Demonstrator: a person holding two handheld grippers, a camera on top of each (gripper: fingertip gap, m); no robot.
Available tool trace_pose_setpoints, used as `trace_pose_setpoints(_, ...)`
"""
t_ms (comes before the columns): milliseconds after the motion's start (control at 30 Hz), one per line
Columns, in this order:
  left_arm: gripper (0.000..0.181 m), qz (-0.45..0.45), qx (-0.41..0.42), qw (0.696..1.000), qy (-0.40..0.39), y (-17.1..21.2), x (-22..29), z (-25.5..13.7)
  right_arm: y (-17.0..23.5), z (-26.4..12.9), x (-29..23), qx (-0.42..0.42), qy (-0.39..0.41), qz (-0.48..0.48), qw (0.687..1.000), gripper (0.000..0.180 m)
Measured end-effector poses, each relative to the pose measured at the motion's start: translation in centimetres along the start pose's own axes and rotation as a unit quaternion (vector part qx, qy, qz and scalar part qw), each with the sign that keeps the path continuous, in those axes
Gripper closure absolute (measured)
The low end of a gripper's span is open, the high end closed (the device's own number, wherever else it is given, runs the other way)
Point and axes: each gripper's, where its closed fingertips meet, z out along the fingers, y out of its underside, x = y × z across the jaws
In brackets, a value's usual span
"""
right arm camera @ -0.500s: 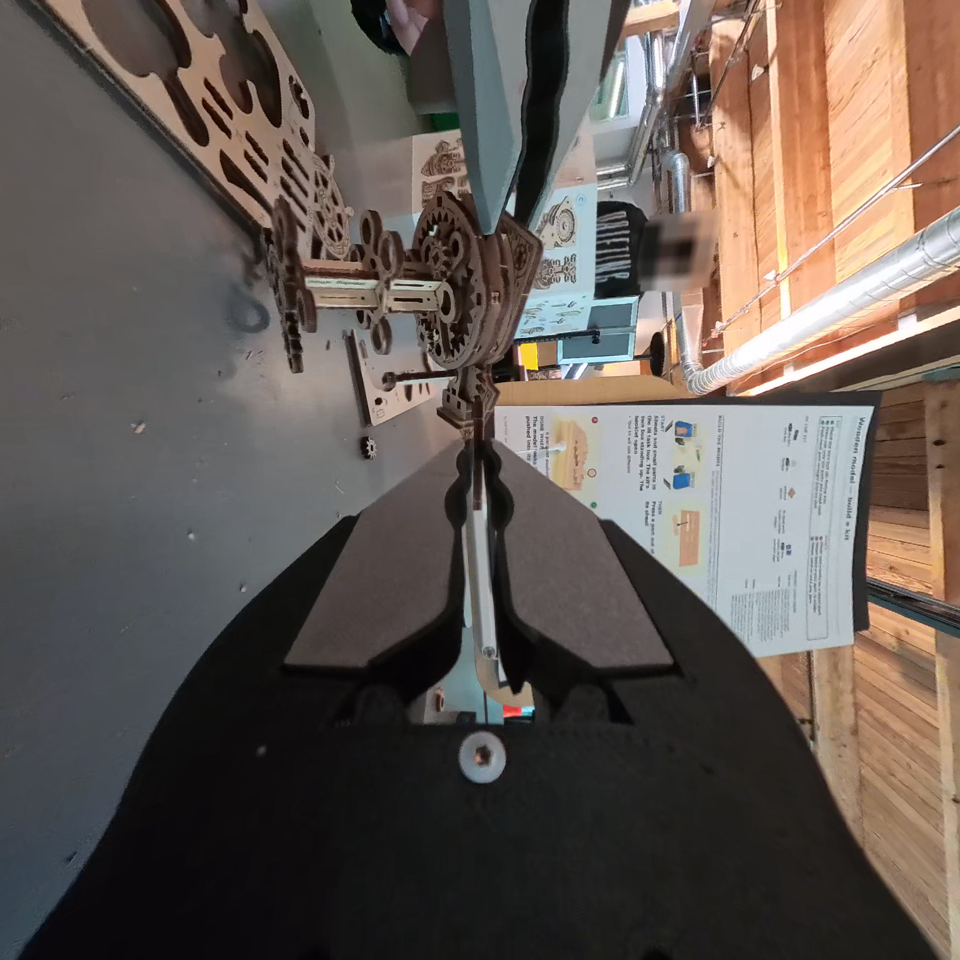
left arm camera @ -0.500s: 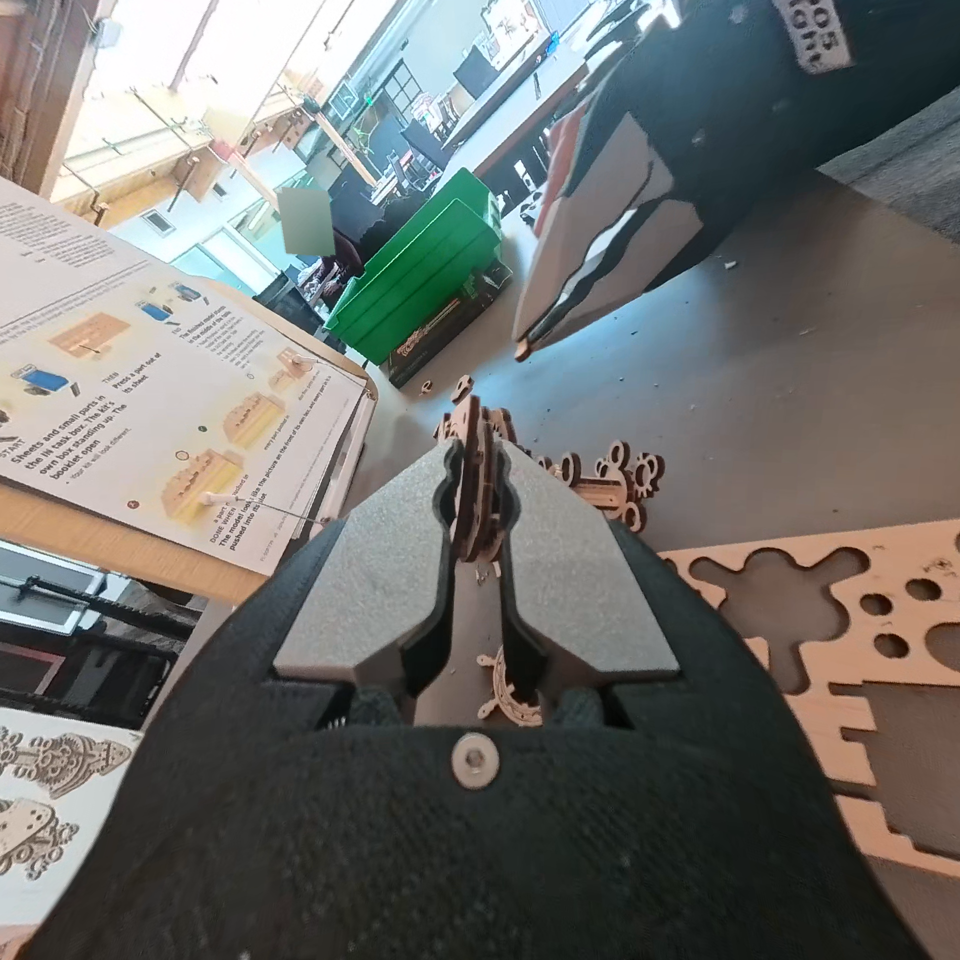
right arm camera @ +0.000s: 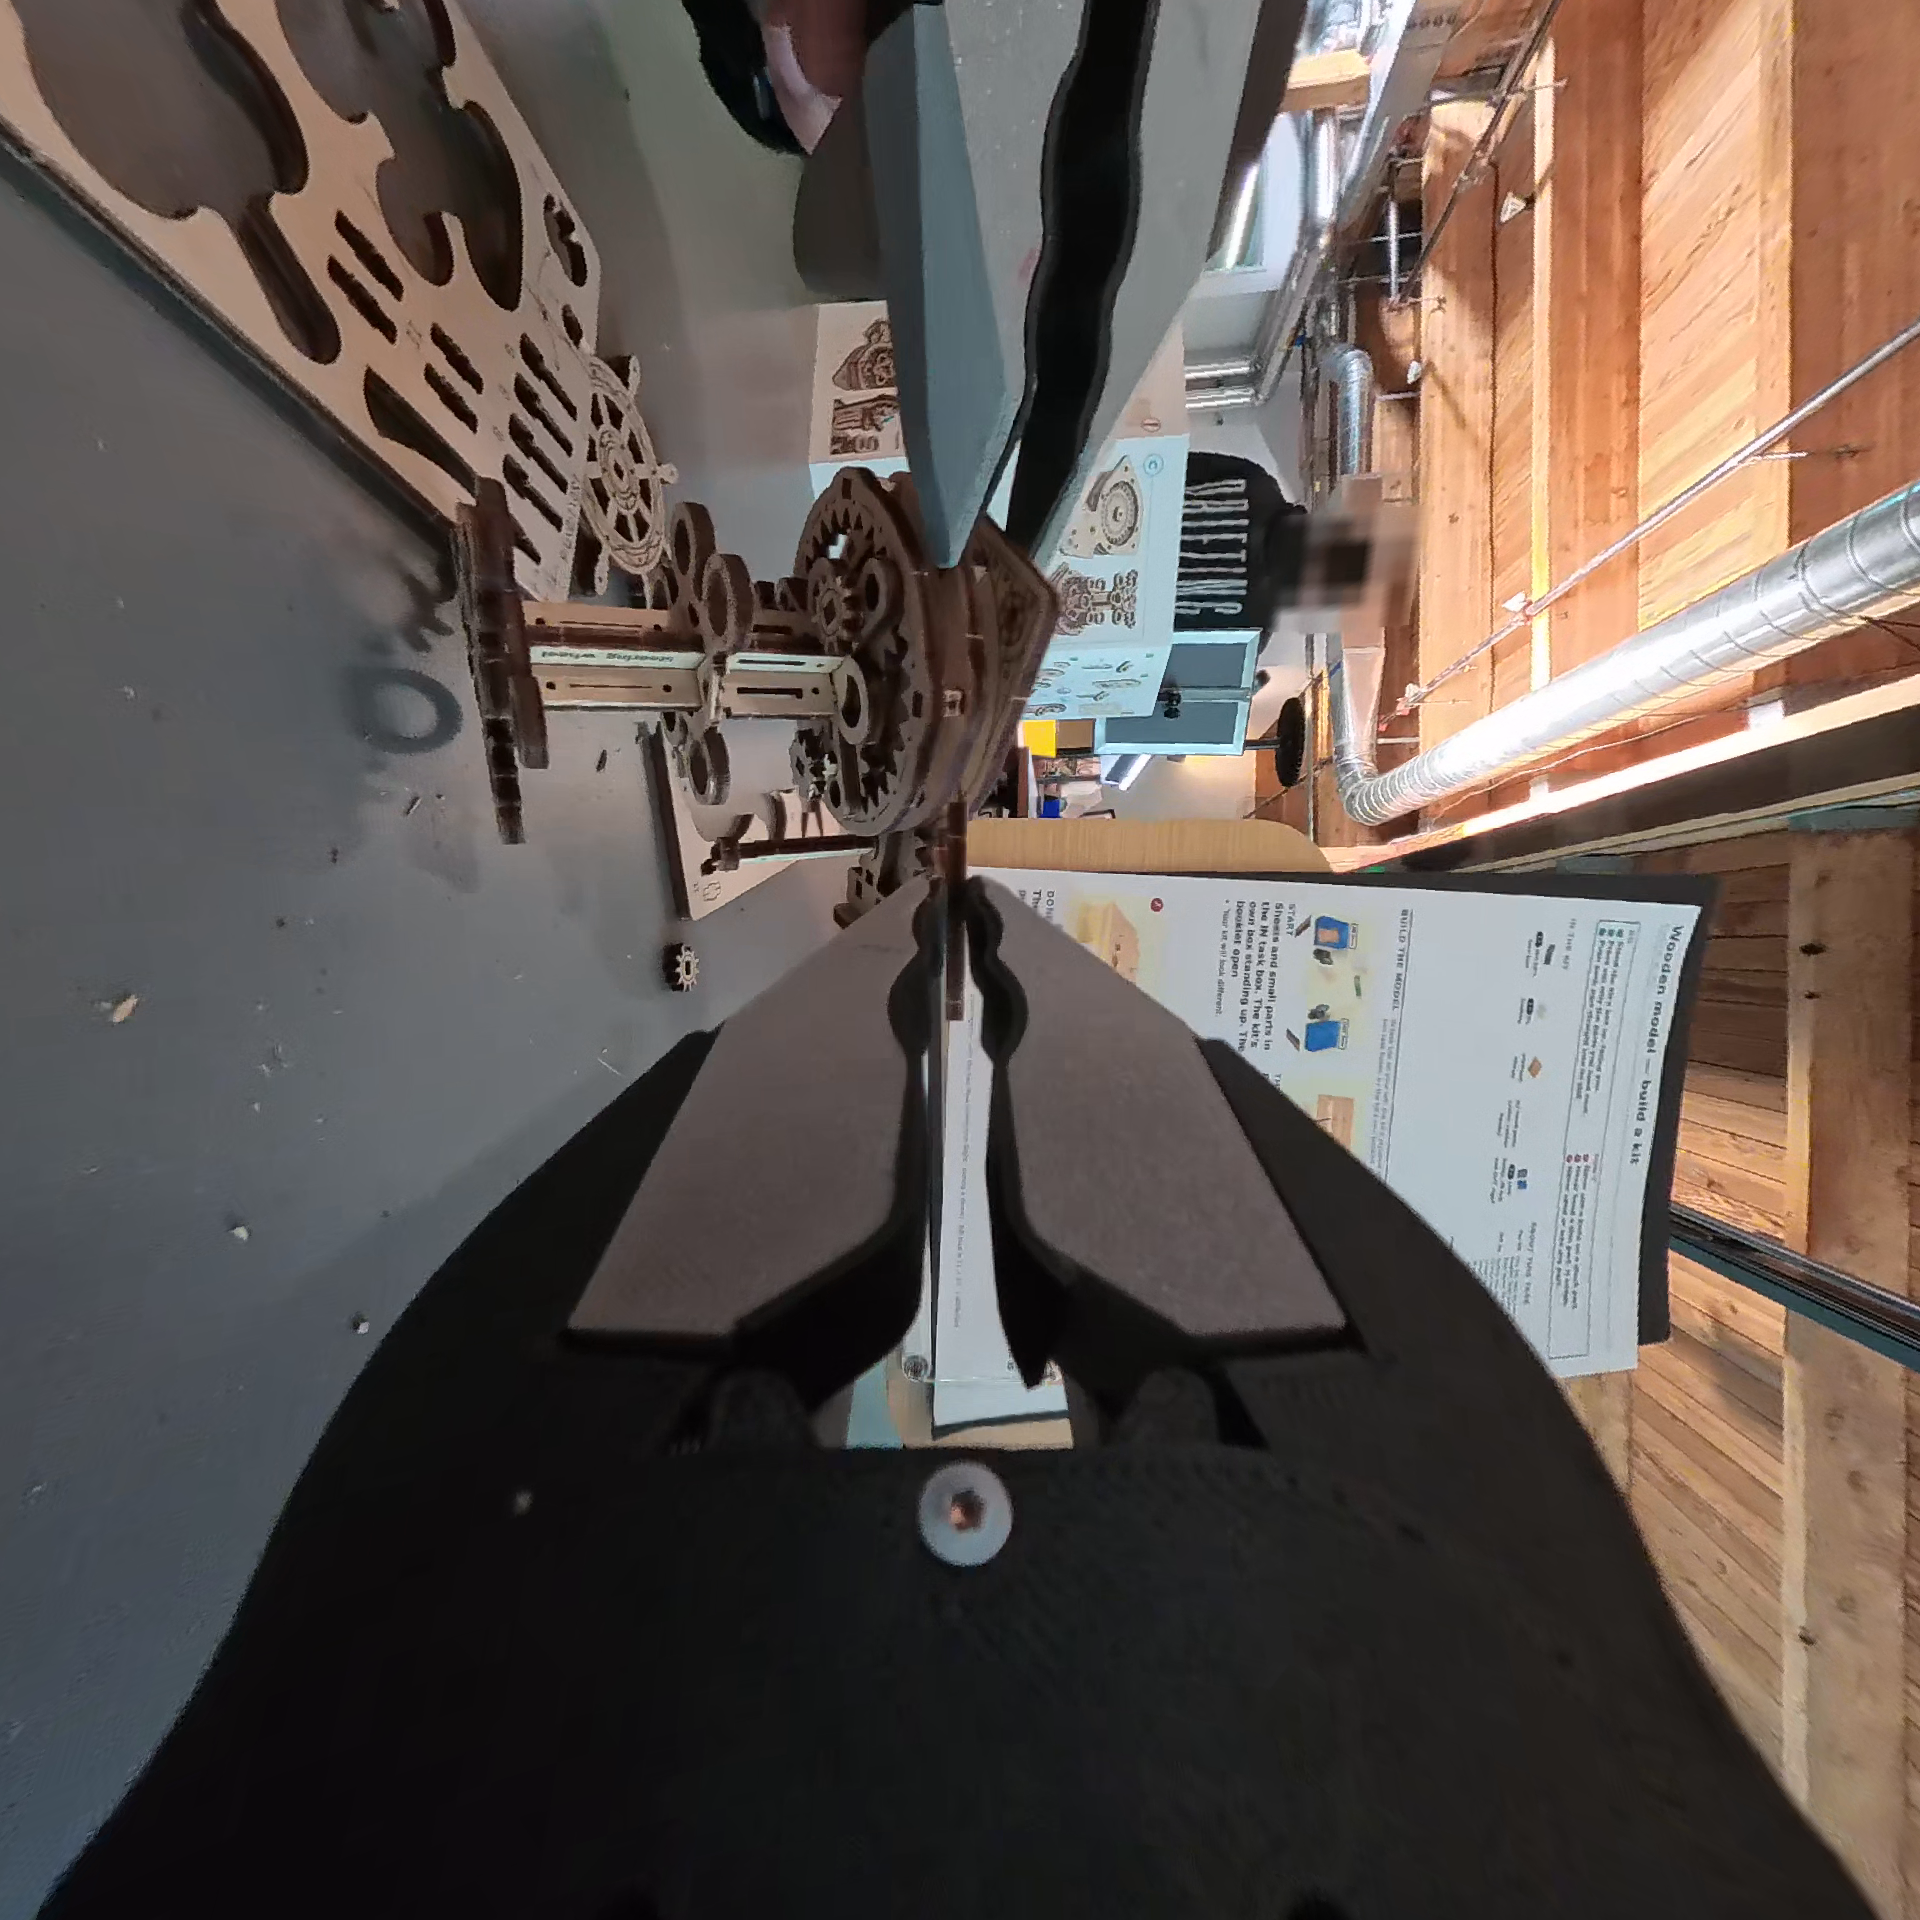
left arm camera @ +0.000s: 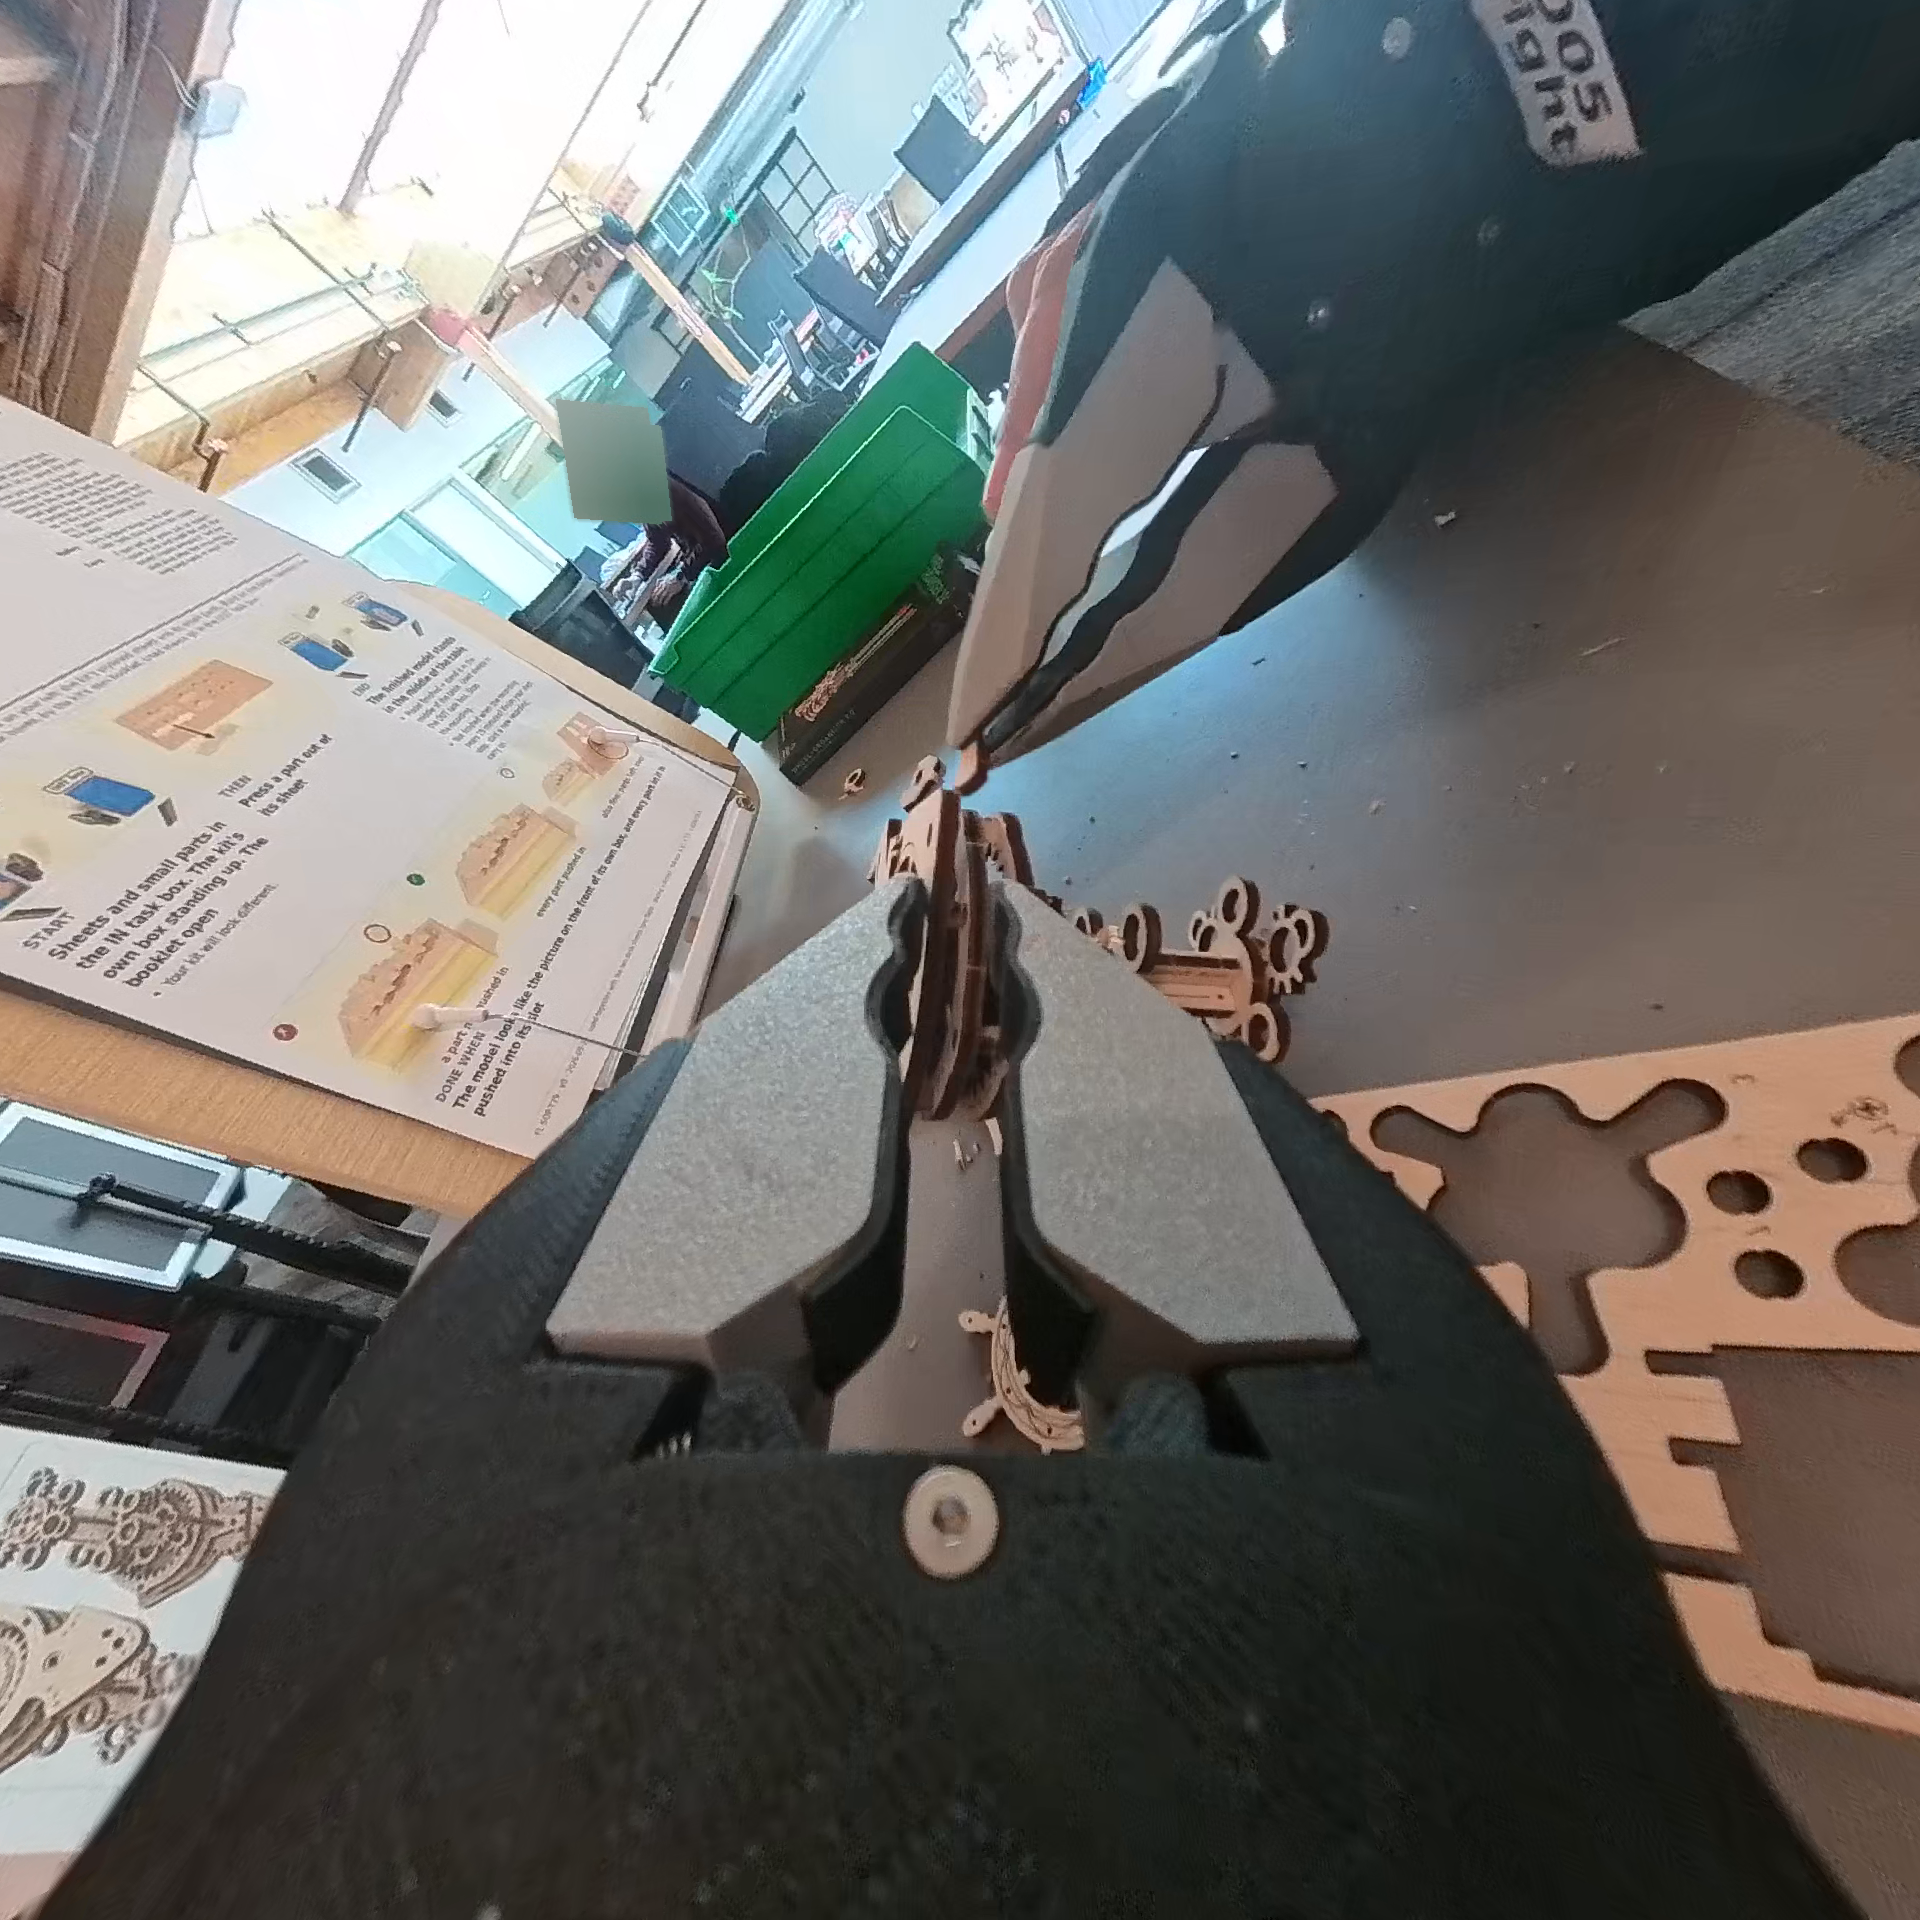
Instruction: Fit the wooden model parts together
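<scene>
The geared wooden model sits mid-frame, clamped by our left gripper; our right gripper, pinching a thin wooden piece, points at its lower edge.

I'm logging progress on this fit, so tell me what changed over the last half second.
Almost nothing moved. The right gripper may have carried its thin wooden piece slightly nearer the wooden model, with its tip now meeting the model's edge. The left gripper stays shut on the model. The cut-out sheet and the instruction sheet lie as before.
</scene>
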Motion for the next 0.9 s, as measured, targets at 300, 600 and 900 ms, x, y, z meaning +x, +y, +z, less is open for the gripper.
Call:
trace_pose_setpoints(300,0.172,0.009,0.0,1.0,0.001,-0.3,0.3,0.1,-0.1,-0.2,-0.3,0.006,0.002,0.017,1.0,0.18)
trace_pose_setpoints(600,0.172,0.016,-0.001,1.0,-0.002,-0.4,0.4,0.3,0.6,-0.5,-0.4,0.009,-0.003,0.06,0.998,0.18)
trace_pose_setpoints(900,0.172,0.017,0.002,1.0,-0.004,-0.5,0.4,0.4,1.1,-0.4,-0.7,0.009,-0.013,0.086,0.996,0.18)
